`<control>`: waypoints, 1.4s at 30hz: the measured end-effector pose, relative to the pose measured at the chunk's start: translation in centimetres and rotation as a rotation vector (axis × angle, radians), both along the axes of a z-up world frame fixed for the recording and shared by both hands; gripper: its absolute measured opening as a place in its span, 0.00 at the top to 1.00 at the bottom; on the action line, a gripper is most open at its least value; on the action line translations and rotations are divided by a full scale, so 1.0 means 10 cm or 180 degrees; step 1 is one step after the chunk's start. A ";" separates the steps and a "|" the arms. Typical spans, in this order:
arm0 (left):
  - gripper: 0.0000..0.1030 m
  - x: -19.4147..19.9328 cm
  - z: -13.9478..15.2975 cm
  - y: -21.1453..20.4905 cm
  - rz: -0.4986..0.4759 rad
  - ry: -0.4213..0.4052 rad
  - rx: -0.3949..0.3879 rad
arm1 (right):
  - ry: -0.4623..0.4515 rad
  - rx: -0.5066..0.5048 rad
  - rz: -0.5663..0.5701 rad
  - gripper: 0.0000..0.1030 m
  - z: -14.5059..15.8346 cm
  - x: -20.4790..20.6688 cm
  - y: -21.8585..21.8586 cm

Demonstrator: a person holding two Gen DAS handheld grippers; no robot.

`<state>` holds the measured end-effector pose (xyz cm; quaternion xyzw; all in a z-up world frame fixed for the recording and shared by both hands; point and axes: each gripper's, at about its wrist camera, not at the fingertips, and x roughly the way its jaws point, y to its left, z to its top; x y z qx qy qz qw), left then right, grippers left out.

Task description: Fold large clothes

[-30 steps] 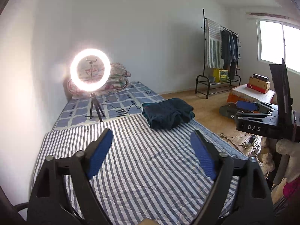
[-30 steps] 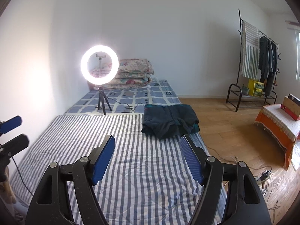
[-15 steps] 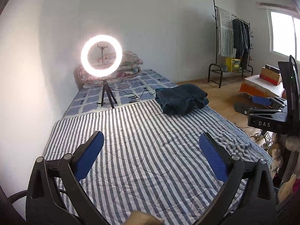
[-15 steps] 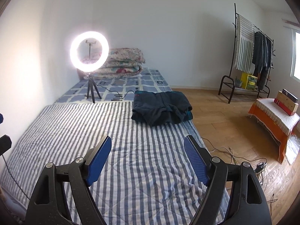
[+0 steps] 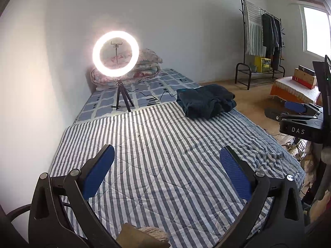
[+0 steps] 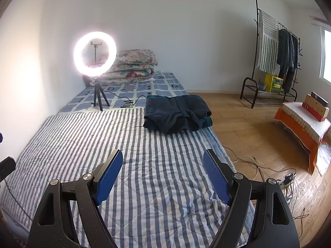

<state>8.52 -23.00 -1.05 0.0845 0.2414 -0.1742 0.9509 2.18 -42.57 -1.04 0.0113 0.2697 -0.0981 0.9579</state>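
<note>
I have both tools empty and spread wide over the striped quilt (image 6: 157, 186): the left gripper (image 5: 165, 165) shows its blue pads far apart with nothing between them, and the right gripper (image 6: 163, 169) is the same. The thing I care about, the dark teal garment (image 6: 178, 113), lies bundled and already roughly folded at the far right edge of the quilt, where the stripes meet the checked sheet (image 6: 144, 86). From the right gripper it sits at about 12 o'clock, nearly dead ahead; from the left gripper (image 5: 204, 101) it lies toward 1 o'clock and farther off, so I judge the right hand the nearer one. Its long axis runs across my line of approach, from 9 to 3 o'clock, which would put the near edge square to the fingers. The ring light (image 6: 95, 53) on its tripod stands at 11 o'clock, well apart from the bundle, though its cable trails close by the garment's left side. Compared with a second ago, both cameras have tilted down and swung: the garment has slid toward centre in the right view and higher in the frame in the left one, while both sets of fingers are as wide apart as they were.
</note>
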 end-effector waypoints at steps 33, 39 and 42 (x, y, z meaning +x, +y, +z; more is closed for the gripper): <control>0.00 -0.01 -0.01 -0.03 -0.0003 -0.0007 -0.0010 | 0.0064 -0.0027 -0.0002 0.22 -0.05 0.01 -0.05; 0.00 -0.02 -0.01 -0.03 0.0004 -0.0021 0.0009 | 0.0071 -0.0029 -0.0015 0.22 -0.06 0.01 -0.06; 0.00 -0.04 -0.01 -0.05 0.0004 -0.0023 0.0012 | 0.0068 -0.0017 -0.0015 0.22 -0.05 0.02 -0.06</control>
